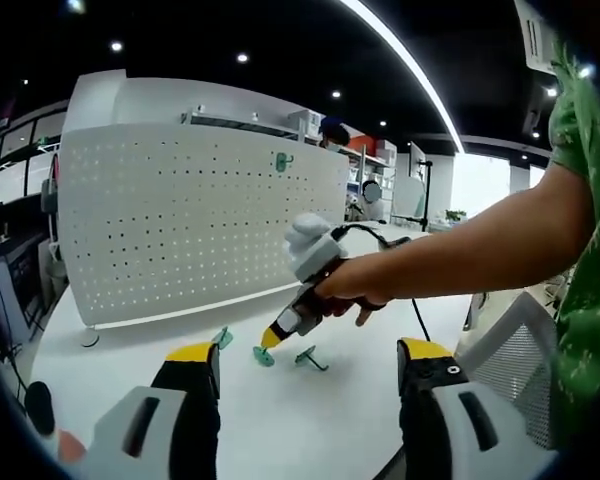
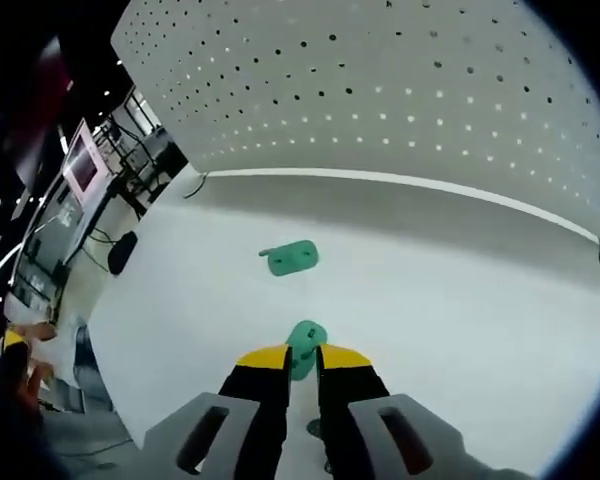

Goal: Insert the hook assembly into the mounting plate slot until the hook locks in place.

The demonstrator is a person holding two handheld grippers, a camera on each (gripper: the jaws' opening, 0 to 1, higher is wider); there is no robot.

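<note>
The white perforated mounting plate (image 1: 200, 230) stands upright at the back of the white table (image 1: 330, 420), with one green hook (image 1: 283, 160) hanging high on it. Three green hooks lie on the table before it, at left (image 1: 222, 338), middle (image 1: 263, 355) and right (image 1: 310, 357). My left gripper (image 1: 310, 352) is open, its jaws wide apart low over the table. A person's hand holds my right gripper (image 1: 278, 330) down at the middle hook. In the right gripper view, my right gripper (image 2: 305, 358) is shut on a green hook (image 2: 303, 342). Another green hook (image 2: 292, 258) lies beyond it, before the mounting plate (image 2: 380, 90).
A person's bare arm (image 1: 480, 240) and green sleeve (image 1: 580, 150) reach in from the right. A white mesh chair (image 1: 520, 350) stands at the table's right edge. Shelves (image 1: 330, 135) rise behind the plate. Monitors (image 2: 80, 165) and a black object (image 2: 120, 252) sit off the table's left side.
</note>
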